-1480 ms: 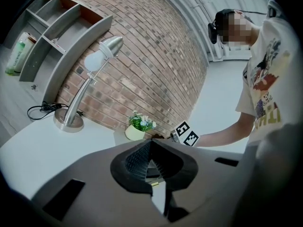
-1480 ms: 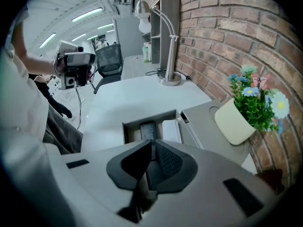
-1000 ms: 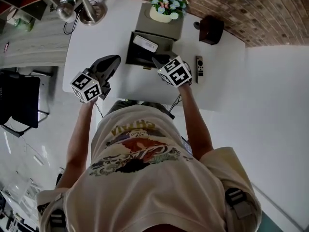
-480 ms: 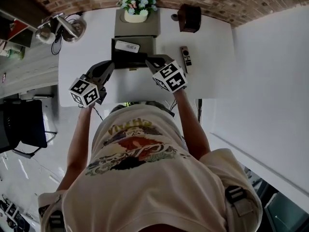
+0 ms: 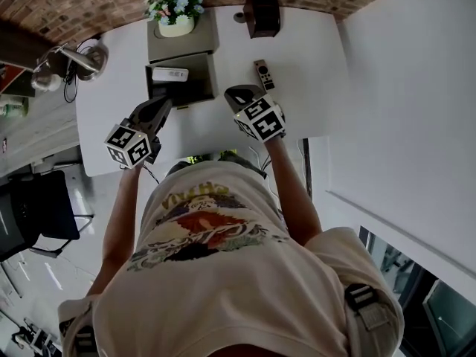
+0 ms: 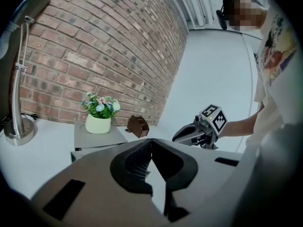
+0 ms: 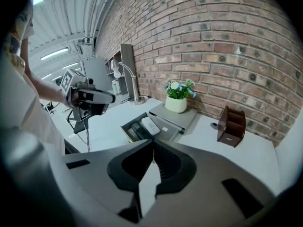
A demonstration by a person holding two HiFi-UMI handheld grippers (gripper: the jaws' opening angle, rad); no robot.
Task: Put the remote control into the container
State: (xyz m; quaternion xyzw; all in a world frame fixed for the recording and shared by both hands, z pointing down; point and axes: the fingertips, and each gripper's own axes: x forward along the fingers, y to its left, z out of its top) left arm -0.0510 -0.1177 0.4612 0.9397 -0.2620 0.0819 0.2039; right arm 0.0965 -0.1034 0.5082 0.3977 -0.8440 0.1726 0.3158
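Note:
A black remote control [image 5: 262, 74] lies on the white table [image 5: 305, 88], right of the open dark drawer [image 5: 197, 88]. Inside the drawer a white remote [image 5: 169, 74] [image 7: 150, 126] rests beside a dark one [image 7: 138, 130]. My right gripper [image 5: 240, 94] [image 7: 153, 143] hovers over the table between the drawer's front right corner and the black remote, jaws shut with nothing in them. At the drawer's front left corner, my left gripper [image 5: 158, 108] [image 6: 151, 141] is also shut and holds nothing.
The drawer sits under a grey stand [image 5: 167, 43] that carries a flower pot [image 5: 176, 10] [image 7: 178, 98]. A brown holder [image 5: 262, 15] [image 7: 231, 124] stands at the back right and a desk lamp [image 5: 74, 62] [image 6: 19, 103] at the left. A brick wall [image 7: 227, 46] runs behind the table.
The head view has swung, so the table sits higher and further left. Both grippers have shifted rightward along the table's front; the right one is now between drawer and black remote.

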